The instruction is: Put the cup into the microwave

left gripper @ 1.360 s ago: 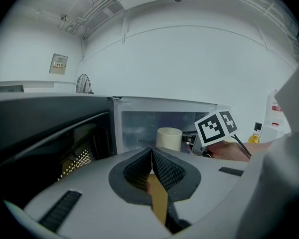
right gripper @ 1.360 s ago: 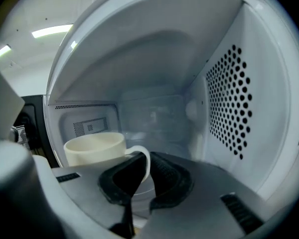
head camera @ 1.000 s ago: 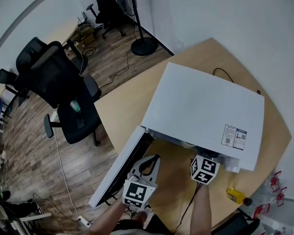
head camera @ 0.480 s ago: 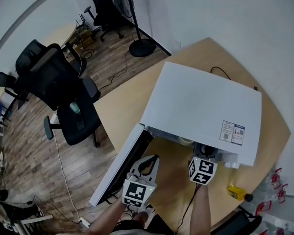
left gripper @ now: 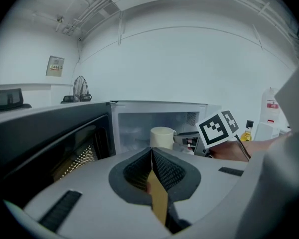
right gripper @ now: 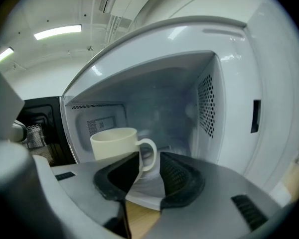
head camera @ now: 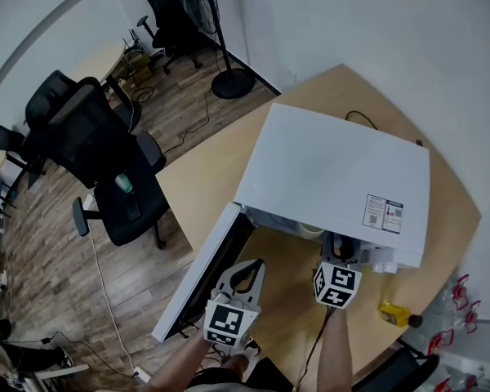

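1. The right gripper (right gripper: 149, 159) is held at the mouth of the microwave (head camera: 335, 170), and its jaws have just been opening. They are now spread wide, with no pad pressed on anything.
2. The cup (right gripper: 115, 142), cream-coloured, is seen standing upright on the microwave floor, just ahead of the right gripper's tips. Its handle is turned toward that gripper and lines up with the gap between the jaws, but it is touched by neither pad.
3. The left gripper (left gripper: 152, 152) is held level beside the right one, on its left and a little further back from the cavity. Its jaws are pressed together, and nothing is pinched between them.
4. From the left gripper view, the cup (left gripper: 162, 137) is seen ahead and slightly to the right, inside the lit cavity. The right gripper's marker cube (left gripper: 218, 127) is seen close to the cup's right.
5. The microwave door (head camera: 198, 280) is swung fully open, and it lies to the left of the left gripper (head camera: 247, 268).
6. In the head view the right gripper (head camera: 341, 256) is partly covered by the microwave's top, so only the cup's rim (head camera: 312, 229) can be made out to its left.
7. A yellow bottle (head camera: 394, 313) lies on the wooden table (head camera: 204, 178), to the right of the right gripper.
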Motion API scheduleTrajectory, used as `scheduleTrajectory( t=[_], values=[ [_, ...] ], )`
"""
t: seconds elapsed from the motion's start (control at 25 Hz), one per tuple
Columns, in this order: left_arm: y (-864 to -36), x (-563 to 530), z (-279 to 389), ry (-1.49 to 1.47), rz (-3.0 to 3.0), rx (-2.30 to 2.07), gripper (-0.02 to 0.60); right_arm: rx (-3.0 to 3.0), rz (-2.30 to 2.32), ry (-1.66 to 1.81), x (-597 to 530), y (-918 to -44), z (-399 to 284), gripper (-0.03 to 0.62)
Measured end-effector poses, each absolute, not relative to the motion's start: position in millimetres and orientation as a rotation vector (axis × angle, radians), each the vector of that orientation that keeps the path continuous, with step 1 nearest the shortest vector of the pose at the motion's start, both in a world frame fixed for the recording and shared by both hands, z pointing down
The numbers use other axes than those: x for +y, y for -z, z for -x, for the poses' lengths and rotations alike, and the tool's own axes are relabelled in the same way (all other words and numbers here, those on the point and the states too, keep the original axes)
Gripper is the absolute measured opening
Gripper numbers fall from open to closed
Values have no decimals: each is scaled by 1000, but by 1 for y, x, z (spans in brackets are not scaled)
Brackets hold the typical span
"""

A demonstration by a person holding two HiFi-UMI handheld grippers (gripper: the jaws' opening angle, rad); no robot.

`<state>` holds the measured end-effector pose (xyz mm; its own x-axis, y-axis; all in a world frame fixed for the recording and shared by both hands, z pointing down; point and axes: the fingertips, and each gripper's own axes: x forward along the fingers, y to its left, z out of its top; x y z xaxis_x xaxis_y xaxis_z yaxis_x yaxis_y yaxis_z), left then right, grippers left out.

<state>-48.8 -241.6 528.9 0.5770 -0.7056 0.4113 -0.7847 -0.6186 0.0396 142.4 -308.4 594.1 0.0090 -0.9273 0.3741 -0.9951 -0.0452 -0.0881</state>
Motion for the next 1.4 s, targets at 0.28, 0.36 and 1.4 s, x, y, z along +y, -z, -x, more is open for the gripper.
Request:
scheduleTrajectory(
  t=[0.28,0.36,1.4],
  values=[
    [-513,-231,53,-511,-2620,-1242,25,-2030,-2082,-463,-292,-576,-135,118],
    [-507,-226,53,-503,-2634,-1238,25,-2033,-2085,-452,-286,-568,-133,120],
    [-419,-154,50,-373,-2842,-1119,25,-2091,-2133,-297,-144,-443,-98,117]
  ],
)
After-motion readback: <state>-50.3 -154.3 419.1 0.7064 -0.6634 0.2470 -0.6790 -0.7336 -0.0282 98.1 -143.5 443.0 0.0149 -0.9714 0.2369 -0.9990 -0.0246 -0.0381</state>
